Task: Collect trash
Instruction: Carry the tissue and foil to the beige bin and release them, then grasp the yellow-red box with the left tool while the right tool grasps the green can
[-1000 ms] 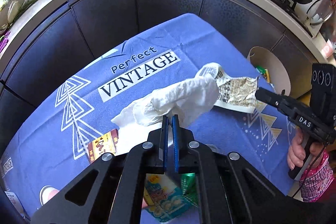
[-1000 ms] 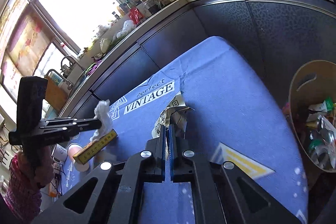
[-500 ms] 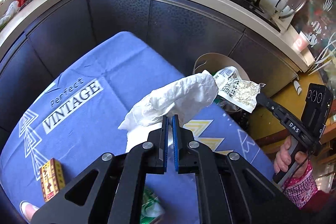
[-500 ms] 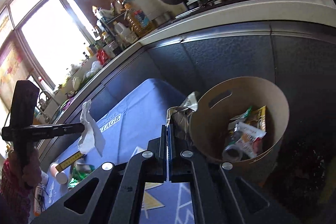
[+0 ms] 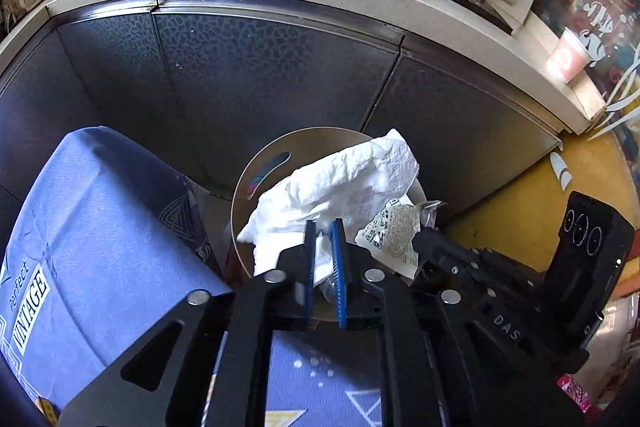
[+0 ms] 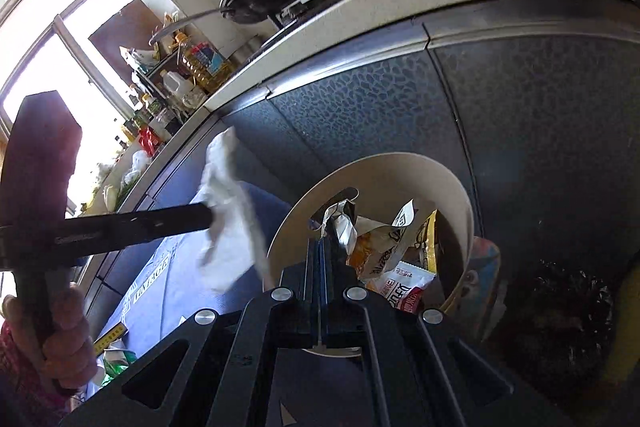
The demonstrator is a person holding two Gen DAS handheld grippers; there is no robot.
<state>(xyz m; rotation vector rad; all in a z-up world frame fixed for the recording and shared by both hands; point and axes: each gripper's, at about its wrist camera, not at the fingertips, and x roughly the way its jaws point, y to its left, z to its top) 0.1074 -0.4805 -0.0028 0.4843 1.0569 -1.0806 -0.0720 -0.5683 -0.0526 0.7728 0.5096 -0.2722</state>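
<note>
Opening left tool (image 5: 323, 239) over bin (image 5: 256, 179); tissue (image 5: 336, 183) between.

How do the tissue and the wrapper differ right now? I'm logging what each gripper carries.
The tissue is plain white and soft; the wrapper is printed and crinkled with a silvery inside. The tissue sits between the opening jaws of the left gripper; the wrapper is pinched in the shut right gripper. The tissue is the larger piece. Both hang over the bin.

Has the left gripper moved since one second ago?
Yes. The left gripper, jaws opening around the white tissue, went from above the blue tablecloth to over the round bin.
</note>
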